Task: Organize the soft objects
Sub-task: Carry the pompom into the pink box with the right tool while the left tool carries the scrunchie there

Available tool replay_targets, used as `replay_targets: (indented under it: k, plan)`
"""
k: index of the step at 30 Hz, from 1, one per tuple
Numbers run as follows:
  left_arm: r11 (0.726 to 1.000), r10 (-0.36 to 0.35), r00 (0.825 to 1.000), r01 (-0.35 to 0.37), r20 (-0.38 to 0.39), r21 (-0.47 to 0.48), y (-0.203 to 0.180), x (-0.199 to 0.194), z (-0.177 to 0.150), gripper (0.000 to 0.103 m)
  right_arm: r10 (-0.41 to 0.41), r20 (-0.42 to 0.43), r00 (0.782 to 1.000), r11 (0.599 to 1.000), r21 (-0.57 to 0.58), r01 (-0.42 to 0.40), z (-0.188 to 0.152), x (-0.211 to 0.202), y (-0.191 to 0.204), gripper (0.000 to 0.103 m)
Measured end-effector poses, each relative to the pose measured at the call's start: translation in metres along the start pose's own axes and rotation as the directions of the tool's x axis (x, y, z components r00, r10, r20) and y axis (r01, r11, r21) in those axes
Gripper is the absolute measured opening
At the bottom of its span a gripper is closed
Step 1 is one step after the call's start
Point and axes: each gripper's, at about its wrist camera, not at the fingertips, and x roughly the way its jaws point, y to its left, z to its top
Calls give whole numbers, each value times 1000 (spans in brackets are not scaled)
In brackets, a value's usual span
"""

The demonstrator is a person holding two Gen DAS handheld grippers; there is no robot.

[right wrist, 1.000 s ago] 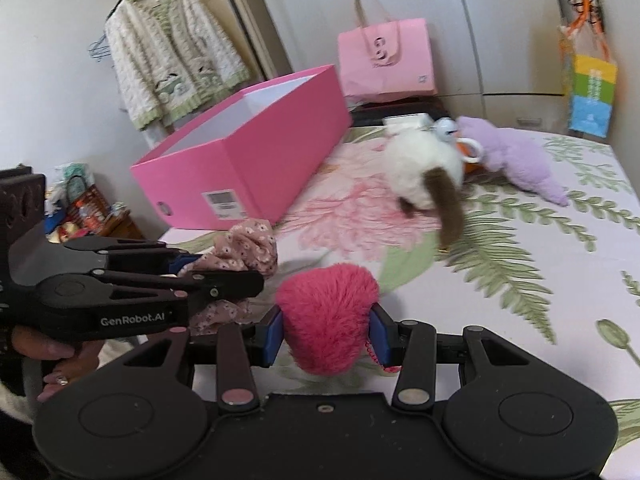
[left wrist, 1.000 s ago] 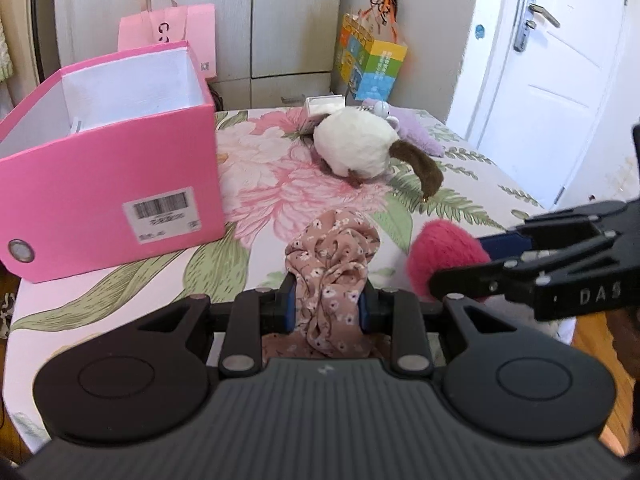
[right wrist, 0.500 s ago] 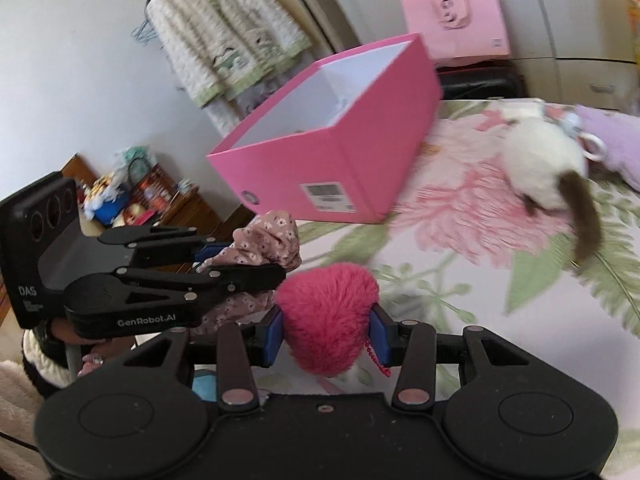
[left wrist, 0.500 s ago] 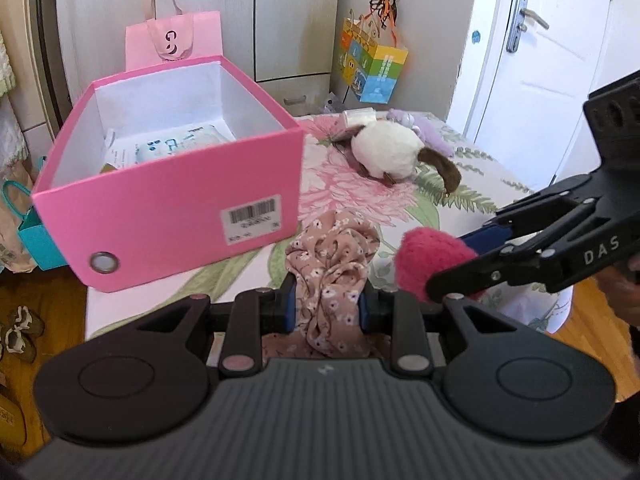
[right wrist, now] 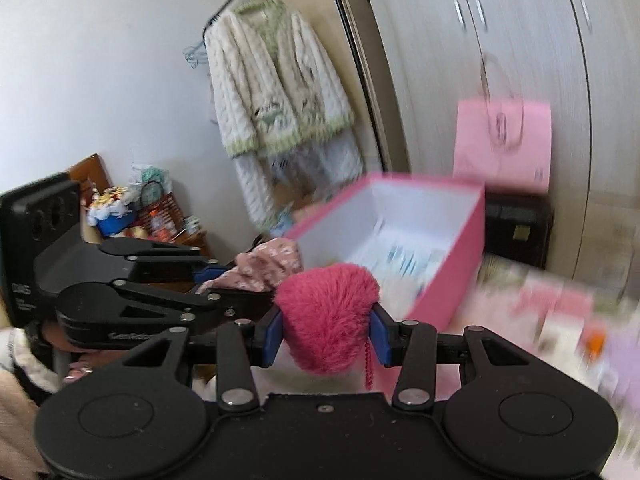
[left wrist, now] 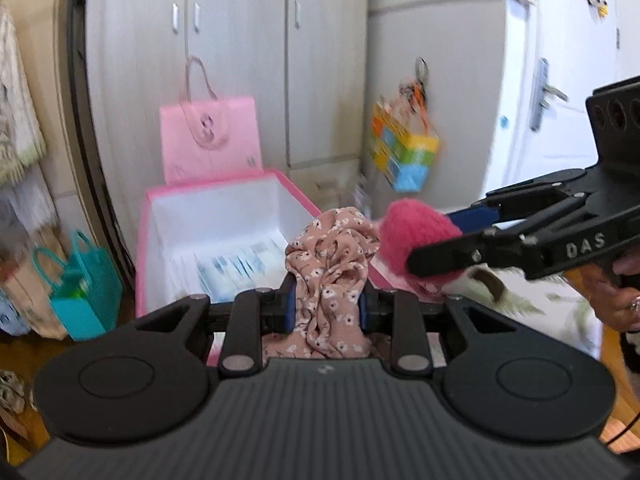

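Left wrist view: the left tongs (left wrist: 326,306) are clenched on a bunched floral cloth (left wrist: 332,268), held in the air before the open pink box (left wrist: 224,240). The right tongs (left wrist: 448,240) come in from the right, gripping a pink fluffy ball (left wrist: 412,232) just beside the cloth.

Right wrist view: the right tongs (right wrist: 326,334) clamp the pink fluffy ball (right wrist: 326,312) near the pink box (right wrist: 448,272); the left tongs (right wrist: 216,284) hold the floral cloth (right wrist: 268,266) just to its left. A knitted cardigan (right wrist: 276,92) hangs behind.

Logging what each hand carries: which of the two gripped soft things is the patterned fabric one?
The floral pink cloth, clamped in the left gripper. The right gripper holds a plain, fluffy magenta pompom with no print.
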Motion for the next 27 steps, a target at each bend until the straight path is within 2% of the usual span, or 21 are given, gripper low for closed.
replay_targets:
  k: [4, 7, 9, 12, 19, 23, 24, 26, 27]
  plan:
    - [998, 26, 1000, -27, -17, -57, 29, 28, 22, 27, -30, 28, 999, 1000, 3, 30, 24, 24, -20, 50]
    - [989, 49, 997, -58, -64, -138, 55, 61, 36, 29, -74, 66, 995, 994, -70, 79, 38, 43, -25, 50]
    - [983, 37, 994, -55, -105, -173, 70, 85, 41, 29, -53, 34, 998, 997, -48, 55, 50, 62, -36, 50]
    - [977, 49, 986, -81, -160, -199, 86, 119, 49, 29, 29, -46, 999, 999, 35, -27, 67, 94, -59, 50]
    - [974, 134, 965, -171, -224, -151, 103, 162, 63, 29, -5, -155, 988, 999, 31, 10, 84, 152, -80, 50]
    - [966, 212, 947, -241, -243, -97, 102, 176, 65, 26, -46, -183, 982, 999, -23, 42, 83, 177, -81, 53]
    - [963, 233, 942, -258, -240, -79, 102, 178, 65, 28, -57, -187, 981, 998, -27, 53, 83, 181, -82, 53]
    - [954, 265, 936, -289, -233, -75, 104, 178, 65, 41, -75, -187, 980, 997, -21, 72, 82, 187, -86, 56]
    - [952, 268, 935, -294, -234, -88, 105, 176, 64, 44, -72, -186, 980, 997, -4, 72, 81, 186, -89, 59]
